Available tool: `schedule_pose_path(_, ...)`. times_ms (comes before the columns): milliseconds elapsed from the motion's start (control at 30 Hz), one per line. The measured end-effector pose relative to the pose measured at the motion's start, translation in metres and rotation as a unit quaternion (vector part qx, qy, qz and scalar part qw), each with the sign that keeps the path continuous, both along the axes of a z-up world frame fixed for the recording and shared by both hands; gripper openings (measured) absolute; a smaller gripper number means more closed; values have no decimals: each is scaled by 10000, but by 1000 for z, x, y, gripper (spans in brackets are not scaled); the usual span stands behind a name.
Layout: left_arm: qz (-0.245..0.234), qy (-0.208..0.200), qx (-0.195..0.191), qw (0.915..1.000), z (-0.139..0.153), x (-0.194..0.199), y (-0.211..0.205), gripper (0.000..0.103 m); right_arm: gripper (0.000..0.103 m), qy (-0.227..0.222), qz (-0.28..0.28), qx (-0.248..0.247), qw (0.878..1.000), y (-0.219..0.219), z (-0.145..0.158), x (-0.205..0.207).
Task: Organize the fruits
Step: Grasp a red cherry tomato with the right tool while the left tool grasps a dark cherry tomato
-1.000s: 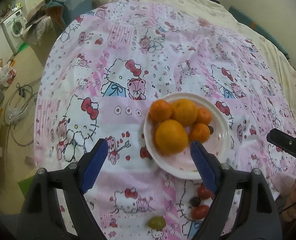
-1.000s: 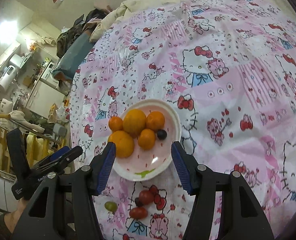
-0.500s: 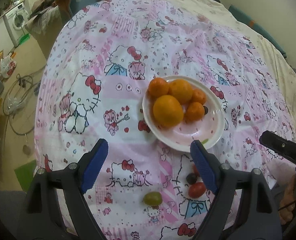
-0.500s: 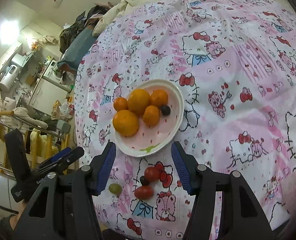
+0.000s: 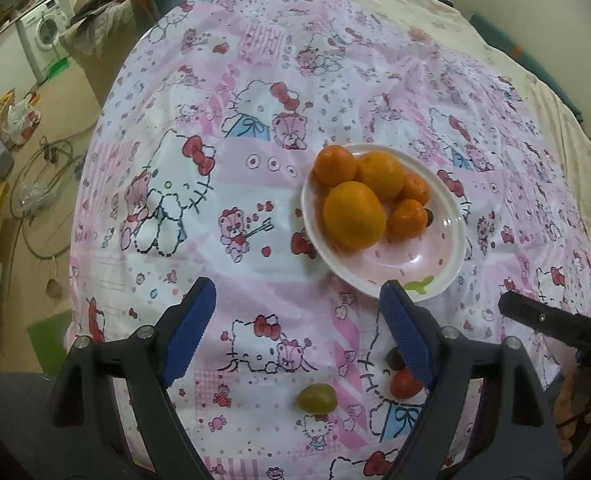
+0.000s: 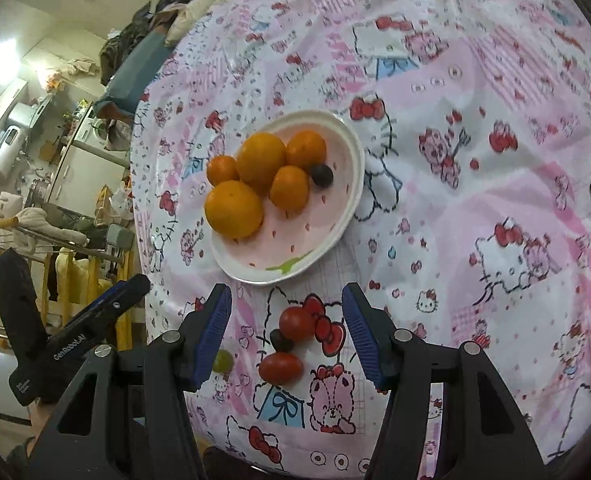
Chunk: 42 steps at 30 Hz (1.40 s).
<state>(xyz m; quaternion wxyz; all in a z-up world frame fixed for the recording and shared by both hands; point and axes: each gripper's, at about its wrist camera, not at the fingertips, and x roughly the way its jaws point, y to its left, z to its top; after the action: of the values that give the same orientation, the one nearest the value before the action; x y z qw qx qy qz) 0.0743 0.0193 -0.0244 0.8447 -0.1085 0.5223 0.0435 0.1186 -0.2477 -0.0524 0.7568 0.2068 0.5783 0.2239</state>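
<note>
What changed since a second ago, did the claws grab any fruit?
No grab yet. Both claws, left claw and right claw, pulled back from the plate toward the loose tomatoes and green grape. Both stayed open and empty. The oranges and the loose fruit didn't move.

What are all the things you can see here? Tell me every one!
Plate: 1, white with a pink middle, on the bedspread.
Oranges: 5, orange, two big and three small, piled together on the plate.
Dark grape on plate: 1, dark purple, beside the oranges.
Cherry tomatoes: 2, red, on the bedspread in front of the plate.
Loose dark grape: 1, dark, between the two tomatoes.
Green grape: 1, green, on the bedspread to the left of the tomatoes.
Bedspread: 1, pink and white with cartoon cats.
Washing machine: 1, white, far back on the left.
Left tool: 1, black with blue pads, open, empty.
Right tool: 1, black with blue pads, open over the tomatoes.
</note>
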Motion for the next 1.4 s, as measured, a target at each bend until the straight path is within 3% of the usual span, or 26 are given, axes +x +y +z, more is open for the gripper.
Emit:
schedule_pose_path(400,206,297,-245,9990,-9,0,9,82,58,854,554,-217,9946,43,-51,-3)
schedule_pose_path(600,98,296,-227,9993,-9,1,3,82,37,1114,609,-528,9905,59,-77,7)
schedule_pose_path(667,63,317,-194,9993,-10,1,2,82,32,1059,634,-581,9907,60,-75,8)
schedule_pose_path(1000,-334,613,-418,9967,-28,1,-16,81,32,648,320,-295,9970,36,-49,6)
schedule_pose_path(1300,-968,1280,-775,9840,-57,13,-67,52,32,271,-271,-24,9993,-9,-20,4)
schedule_pose_path(1400,-1094,1433,-805,9803,-65,18,-84,50,32,248,-369,18,9990,-19,-17,4)
